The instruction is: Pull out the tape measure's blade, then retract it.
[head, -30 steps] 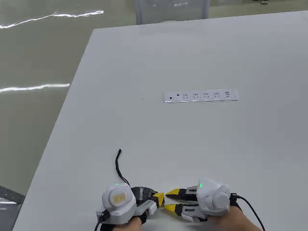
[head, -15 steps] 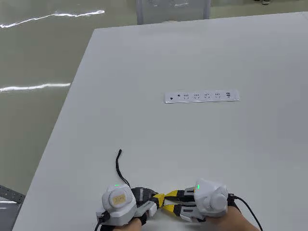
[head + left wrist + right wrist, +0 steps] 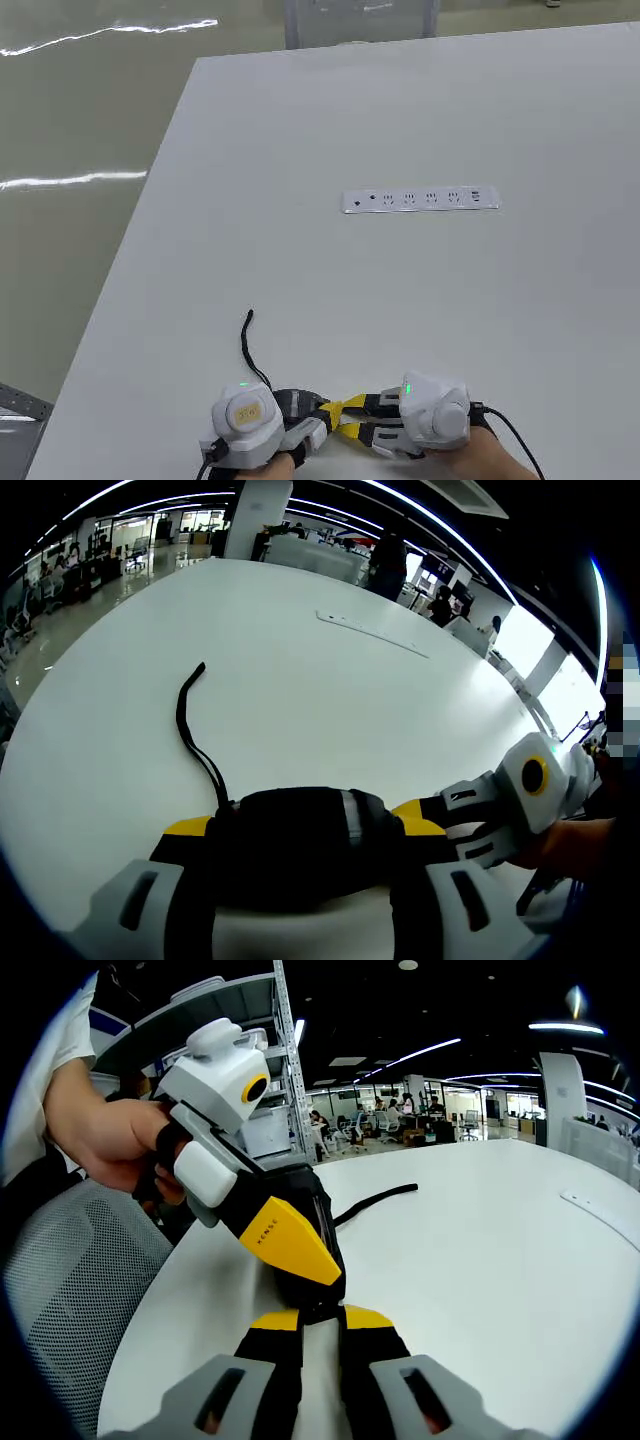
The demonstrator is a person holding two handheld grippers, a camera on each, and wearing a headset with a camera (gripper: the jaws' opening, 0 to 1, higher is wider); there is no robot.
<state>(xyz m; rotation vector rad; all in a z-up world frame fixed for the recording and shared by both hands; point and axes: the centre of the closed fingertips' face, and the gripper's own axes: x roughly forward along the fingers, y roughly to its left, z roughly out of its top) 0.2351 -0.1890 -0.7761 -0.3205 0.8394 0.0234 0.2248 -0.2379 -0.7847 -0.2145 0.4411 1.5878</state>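
Observation:
The black tape measure [image 3: 290,840] sits between the jaws of my left gripper [image 3: 300,425], which is shut on its body low on the white table [image 3: 400,300]. Its black wrist strap [image 3: 247,345] trails away across the table. My right gripper [image 3: 347,418] points at the case from the right. Its yellow fingertips [image 3: 275,1320] stand a narrow gap apart on either side of the case's lower corner [image 3: 318,1305]. White table shows through that gap. The left gripper's yellow finger [image 3: 290,1240] lies over the case [image 3: 305,1195]. No blade is visible outside the case.
A white power strip [image 3: 420,199] lies flat further out on the table, also in the left gripper view as the power strip [image 3: 370,632]. The table's left edge [image 3: 130,250] drops to a glossy floor. A grey mesh chair [image 3: 80,1280] is behind the left hand.
My right gripper has slid left toward the tape measure, and its jaws have narrowed. The left gripper and the tape measure have stayed put.

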